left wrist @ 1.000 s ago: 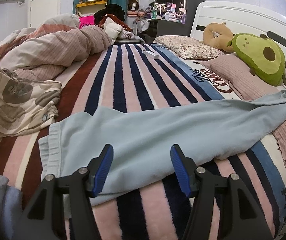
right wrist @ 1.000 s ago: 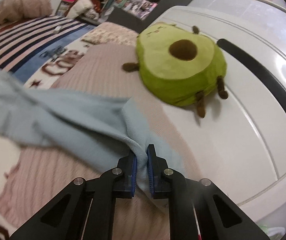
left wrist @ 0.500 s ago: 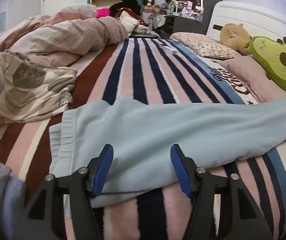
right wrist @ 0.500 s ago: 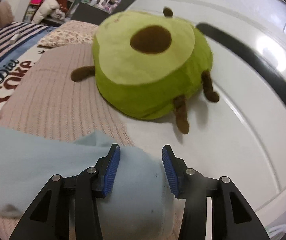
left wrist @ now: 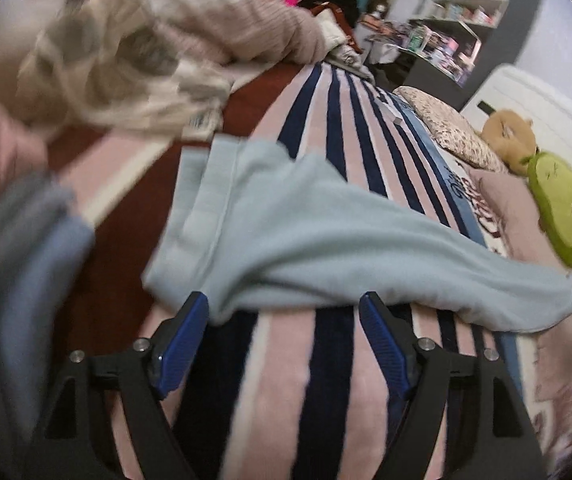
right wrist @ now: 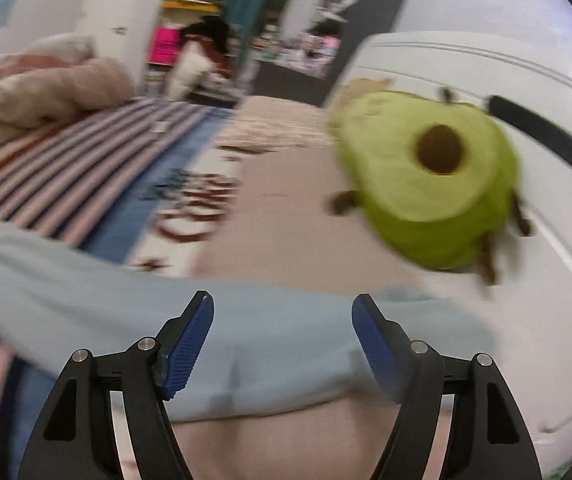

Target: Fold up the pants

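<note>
The pants (left wrist: 326, 240), pale blue, lie stretched across the striped bed cover (left wrist: 326, 380), waistband toward the heap of bedding and the leg end running to the pink pillow (right wrist: 286, 232) below the avocado plush (right wrist: 434, 196).

A second ago the right gripper (right wrist: 282, 340) was pinched shut on the leg end; half a second ago it had let go, and now its fingers (right wrist: 190, 348) stand wide apart with nothing between them, hovering over the loose leg end (right wrist: 246, 352). The right wrist view has swung, so that the plush sits farther off to the right and more of the striped cover shows on the left. The left gripper (left wrist: 284, 344) stays spread wide and empty as before, but it has tilted and pulled back: the pants' near edge now lies just ahead of its fingers (left wrist: 182, 344) where earlier the cloth ran under them.

Both views are smeared by motion, so whether the blue pads graze the fabric is hard to say. Around the pants: a crumpled beige patterned blanket (left wrist: 126, 76) and pink quilt (left wrist: 246, 16) at upper left, grey-blue folded cloth (left wrist: 26, 264) at the left edge, a brown plush (left wrist: 510, 136) by the white headboard (right wrist: 486, 80).
</note>
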